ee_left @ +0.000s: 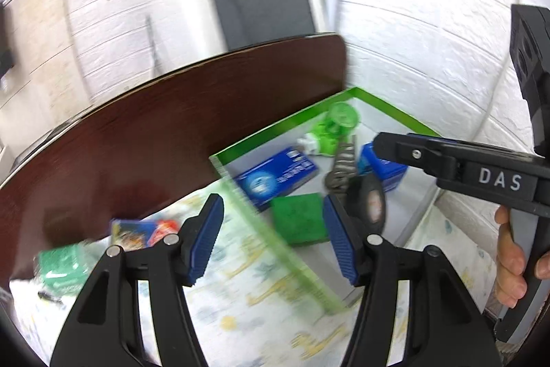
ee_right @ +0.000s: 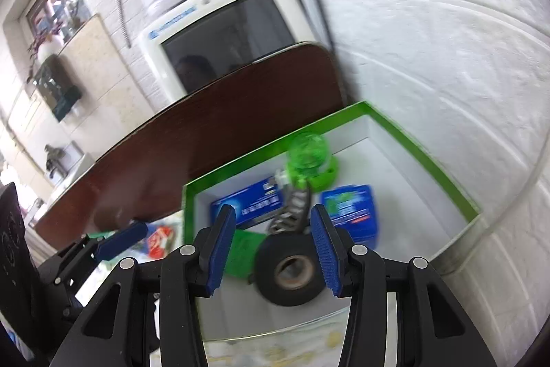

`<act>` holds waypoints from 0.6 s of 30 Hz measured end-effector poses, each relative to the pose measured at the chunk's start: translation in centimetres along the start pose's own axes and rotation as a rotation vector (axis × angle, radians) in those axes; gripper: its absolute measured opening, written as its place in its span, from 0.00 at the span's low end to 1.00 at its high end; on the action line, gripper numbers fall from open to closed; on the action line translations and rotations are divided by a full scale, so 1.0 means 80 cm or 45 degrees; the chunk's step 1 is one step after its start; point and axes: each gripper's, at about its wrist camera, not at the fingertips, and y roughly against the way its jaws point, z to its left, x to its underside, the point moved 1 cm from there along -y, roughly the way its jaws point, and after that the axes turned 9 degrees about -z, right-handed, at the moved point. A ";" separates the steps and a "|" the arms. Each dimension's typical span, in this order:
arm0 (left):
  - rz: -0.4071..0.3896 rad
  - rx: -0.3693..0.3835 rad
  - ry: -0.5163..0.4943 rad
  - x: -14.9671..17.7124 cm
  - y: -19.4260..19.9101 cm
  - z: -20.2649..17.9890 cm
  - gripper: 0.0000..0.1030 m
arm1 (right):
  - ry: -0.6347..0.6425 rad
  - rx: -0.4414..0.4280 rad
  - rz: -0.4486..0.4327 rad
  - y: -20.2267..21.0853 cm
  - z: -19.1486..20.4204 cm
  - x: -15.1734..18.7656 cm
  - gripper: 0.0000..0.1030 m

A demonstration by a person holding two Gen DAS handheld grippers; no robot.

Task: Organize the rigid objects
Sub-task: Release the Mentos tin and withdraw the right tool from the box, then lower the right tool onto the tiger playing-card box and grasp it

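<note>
Off to the left on the patterned cloth, loose packets (ee_left: 142, 231) wait unsorted, prob. next up. My left gripper (ee_left: 273, 236) hangs spread w/ nothing between its pads, over the green-rimmed box (ee_left: 395, 107). At right, my right gripper (ee_right: 271, 250) holds part-spread above the black tape roll (ee_right: 292, 267) lying in the box w/ the blue cartons, pads not touching it, so it looks parked.

A home: old CRT television (ee_right: 223, 33), patterned tablecloth (ee_left: 240, 315).

Right gripper (ee_right: 271, 250) open above black tape roll (ee_right: 292, 270), green-rimmed box (ee_right: 429, 167), blue cartons (ee_right: 350, 208) inside
</note>
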 end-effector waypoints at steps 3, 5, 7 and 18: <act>0.008 -0.071 0.063 0.015 0.015 0.040 0.57 | 0.050 -0.042 0.031 -0.008 0.034 0.009 0.46; 0.013 -0.124 0.115 0.025 0.025 0.070 0.57 | 0.079 -0.073 0.059 -0.013 0.058 0.017 0.46; 0.021 -0.176 0.166 0.035 0.029 0.097 0.57 | 0.098 -0.107 0.090 -0.019 0.079 0.026 0.46; 0.036 -0.177 0.254 0.076 0.040 0.184 0.54 | 0.072 -0.245 0.300 -0.086 0.201 0.078 0.46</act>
